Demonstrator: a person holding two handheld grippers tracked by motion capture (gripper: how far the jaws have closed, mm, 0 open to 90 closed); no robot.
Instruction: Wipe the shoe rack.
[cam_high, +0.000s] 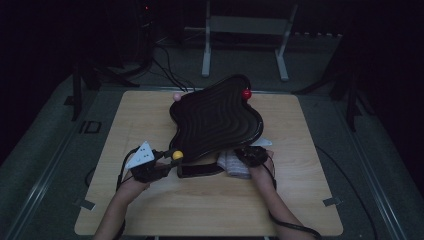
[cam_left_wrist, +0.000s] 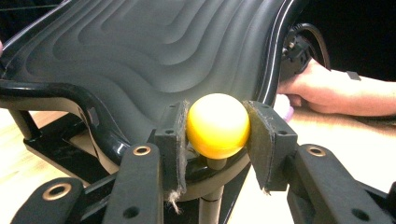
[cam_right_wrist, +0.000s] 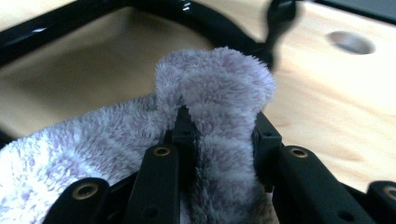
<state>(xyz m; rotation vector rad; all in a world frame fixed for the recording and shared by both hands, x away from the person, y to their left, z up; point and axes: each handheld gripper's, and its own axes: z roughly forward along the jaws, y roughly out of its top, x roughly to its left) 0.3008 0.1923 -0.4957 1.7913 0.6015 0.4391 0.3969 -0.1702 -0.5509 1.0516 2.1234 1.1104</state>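
Left gripper (cam_left_wrist: 217, 133) clamps the yellow knob (cam_left_wrist: 217, 125), tilting the black ridged tray (cam_high: 216, 117) up; right gripper (cam_right_wrist: 219, 140) pinches a fluffy cloth (cam_right_wrist: 215, 88) beneath its near edge — wipe steadily, keeping the tray lifted.

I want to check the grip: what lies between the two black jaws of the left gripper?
A glossy yellow ball knob on a short stem, at the wavy black tray's rim, sits clamped between them, as the left gripper view shows.

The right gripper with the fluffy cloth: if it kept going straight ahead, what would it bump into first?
Probably the tray's black frame just beyond the cloth that the right gripper holds; depth is hard to judge.
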